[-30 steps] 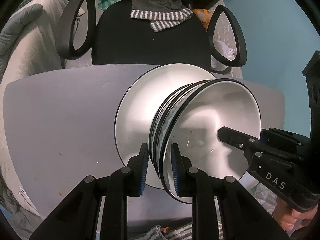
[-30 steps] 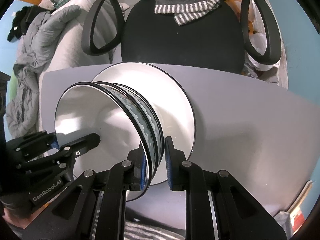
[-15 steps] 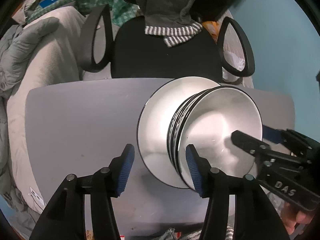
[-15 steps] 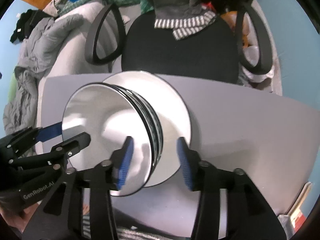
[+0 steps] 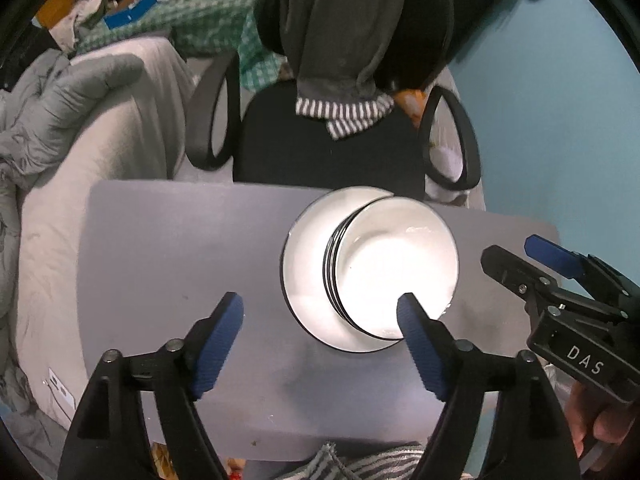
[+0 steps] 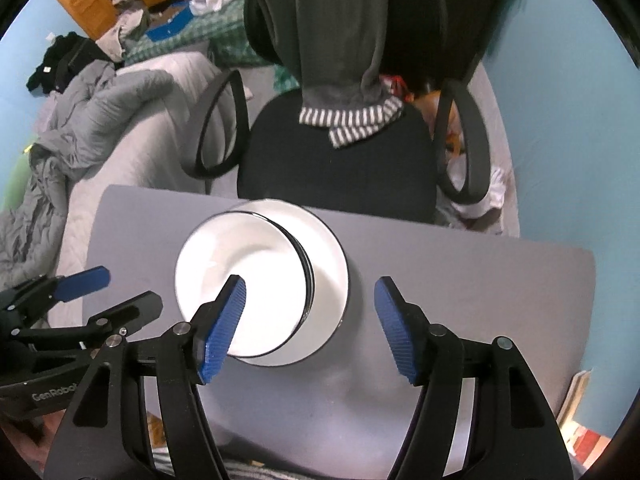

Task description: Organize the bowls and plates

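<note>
Grey counter (image 5: 168, 264), rounded corners. Its far edge butts against a black office chair (image 5: 328, 152) with loop armrests; a dark garment with striped cuff (image 5: 344, 114) hangs over the chair back. Left of the counter is a bed with a grey duvet (image 5: 60, 112); to the right is a blue wall. The counter's left half is bare, and there is a bare strip right of the dishes and toward the near edge.

Writing: "DAS" on the right hand-held gripper (image 5: 520, 256) body in the left wrist view; "GenRobot" partly readable on the left hand-held gripper (image 6: 120, 292) in the right wrist view.

Bowls (image 5: 396, 276): white, black rims, nested in a stack, sitting on a white black-rimmed plate (image 5: 308, 264), off-centre toward its right. The stack sits near the counter's far edge, roughly mid-width. Glare washes out the top bowl's inside.

Left hand-held gripper: jaws opening, wide, nothing between the pads, above the stack and clear of it. Right hand-held gripper: jaws opening, nothing held, also clear of the dishes.
</note>
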Demonstrator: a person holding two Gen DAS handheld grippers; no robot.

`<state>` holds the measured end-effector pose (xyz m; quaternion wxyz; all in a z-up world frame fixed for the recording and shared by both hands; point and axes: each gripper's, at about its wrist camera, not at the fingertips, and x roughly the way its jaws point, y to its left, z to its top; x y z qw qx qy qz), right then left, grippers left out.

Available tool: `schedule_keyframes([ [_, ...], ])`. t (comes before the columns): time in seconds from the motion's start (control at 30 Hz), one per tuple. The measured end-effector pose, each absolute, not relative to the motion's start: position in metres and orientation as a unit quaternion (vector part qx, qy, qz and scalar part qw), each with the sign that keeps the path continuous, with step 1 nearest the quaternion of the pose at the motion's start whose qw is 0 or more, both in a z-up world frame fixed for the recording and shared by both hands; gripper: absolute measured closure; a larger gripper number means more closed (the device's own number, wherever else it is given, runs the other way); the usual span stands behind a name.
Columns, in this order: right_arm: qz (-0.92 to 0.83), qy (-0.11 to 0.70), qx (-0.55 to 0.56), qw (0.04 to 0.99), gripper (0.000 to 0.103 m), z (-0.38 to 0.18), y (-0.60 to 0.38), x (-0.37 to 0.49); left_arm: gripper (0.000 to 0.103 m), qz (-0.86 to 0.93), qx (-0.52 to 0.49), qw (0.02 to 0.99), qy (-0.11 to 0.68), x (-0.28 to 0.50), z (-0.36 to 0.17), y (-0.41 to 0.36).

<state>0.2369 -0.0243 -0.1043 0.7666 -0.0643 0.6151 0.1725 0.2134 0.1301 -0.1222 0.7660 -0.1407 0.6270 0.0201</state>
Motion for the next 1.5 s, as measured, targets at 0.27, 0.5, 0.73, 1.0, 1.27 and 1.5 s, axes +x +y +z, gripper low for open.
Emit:
schedule_keyframes([
  [0.27, 0.182, 0.581, -0.064, 0.791, 0.034, -0.055, -0.027, 0.223, 0.021, 0.024, -0.132, 0.791, 0.597, 0.193, -0.074, 0.133],
  [0.5, 0.182, 0.555, -0.053, 0.810, 0.033, -0.020, -0.036, 0.208, 0.021, 0.024, -0.119, 0.814, 0.568, 0.177, -0.039, 0.132],
  [0.73, 0.183, 0.537, -0.043, 0.822, 0.033, 0.007, -0.039, 0.194, 0.021, 0.025, -0.106, 0.836, 0.538, 0.163, -0.007, 0.124],
  [1.0, 0.173, 0.513, -0.041, 0.840, 0.033, 0.029, -0.045, 0.177, 0.021, 0.029, -0.093, 0.855, 0.509, 0.151, 0.023, 0.120],
  [1.27, 0.162, 0.506, -0.022, 0.847, 0.033, 0.034, -0.055, 0.171, 0.021, 0.013, -0.098, 0.856, 0.507, 0.142, 0.028, 0.116],
  [1.5, 0.159, 0.505, -0.025, 0.848, 0.033, 0.033, -0.056, 0.168, 0.021, 0.012, -0.091, 0.857, 0.507, 0.141, 0.028, 0.117],
])
